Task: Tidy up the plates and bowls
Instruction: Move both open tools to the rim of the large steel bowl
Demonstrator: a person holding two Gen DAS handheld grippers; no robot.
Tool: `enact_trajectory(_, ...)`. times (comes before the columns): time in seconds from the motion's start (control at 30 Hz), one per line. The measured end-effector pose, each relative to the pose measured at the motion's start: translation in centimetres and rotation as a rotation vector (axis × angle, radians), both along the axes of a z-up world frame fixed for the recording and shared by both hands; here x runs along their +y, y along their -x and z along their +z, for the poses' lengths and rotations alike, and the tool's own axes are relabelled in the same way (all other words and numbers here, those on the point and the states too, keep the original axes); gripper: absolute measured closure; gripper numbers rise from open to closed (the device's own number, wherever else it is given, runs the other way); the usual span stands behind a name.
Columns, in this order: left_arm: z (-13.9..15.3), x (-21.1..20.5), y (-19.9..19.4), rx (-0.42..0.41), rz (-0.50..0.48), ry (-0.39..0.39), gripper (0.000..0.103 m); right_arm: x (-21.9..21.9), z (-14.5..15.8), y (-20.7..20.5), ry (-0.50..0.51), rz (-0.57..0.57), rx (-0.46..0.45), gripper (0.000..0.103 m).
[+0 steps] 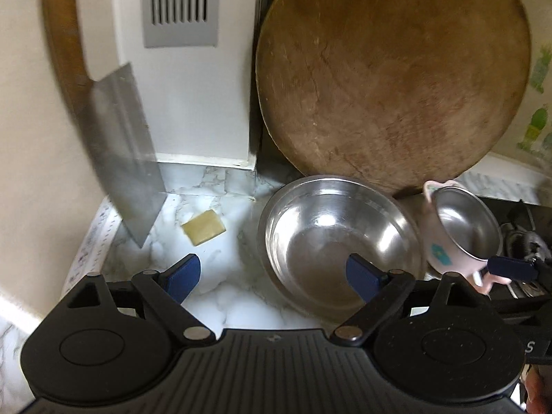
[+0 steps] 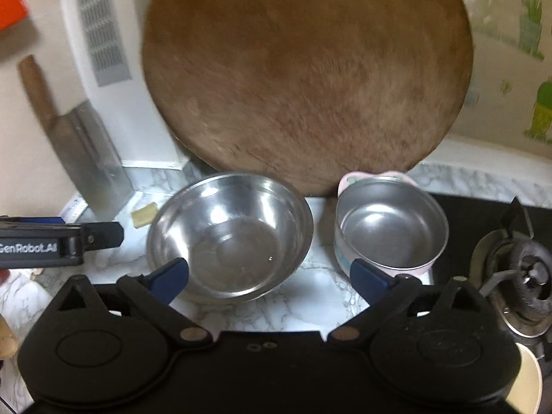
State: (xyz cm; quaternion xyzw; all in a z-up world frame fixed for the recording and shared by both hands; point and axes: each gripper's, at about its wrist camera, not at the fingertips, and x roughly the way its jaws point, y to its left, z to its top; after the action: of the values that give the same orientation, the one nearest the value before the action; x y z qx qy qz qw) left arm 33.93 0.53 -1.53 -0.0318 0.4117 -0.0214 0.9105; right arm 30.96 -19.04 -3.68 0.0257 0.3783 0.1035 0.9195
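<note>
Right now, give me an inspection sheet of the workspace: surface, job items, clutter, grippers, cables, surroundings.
Surface: white marble-pattern counter, bare in front of the bowls.
Job's things: large steel bowl upright and empty; pink bowl with steel liner upright beside it, apart from it. No plates seen.
Clutter: small yellow block on the counter; cleaver standing against the wall; round wooden cutting board leaning upright behind the bowls.
Grippers: left gripper open, holding nothing; right gripper open, holding nothing.
Cables: nothing seen.
Surroundings: gas burner on a black hob to the right; grey vent grille on the white column; cactus-print wall.
</note>
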Motion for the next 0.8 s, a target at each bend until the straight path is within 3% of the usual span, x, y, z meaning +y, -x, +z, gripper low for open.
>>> enact_trajectory(0.4, -4.3, -0.5, -6.1, 0.078, 0.036, -0.022, 0.011, -0.2, -3.6, -4.5, -0.028, -0.039, 0.129, 0.015)
enact_trajectory(0.8, -7.1, -0.6, -10.1, 0.138, 0.044, 0.024, 0.012, 0.5, -5.1, -6.2, -0.059, -0.037, 0.17, 0.026)
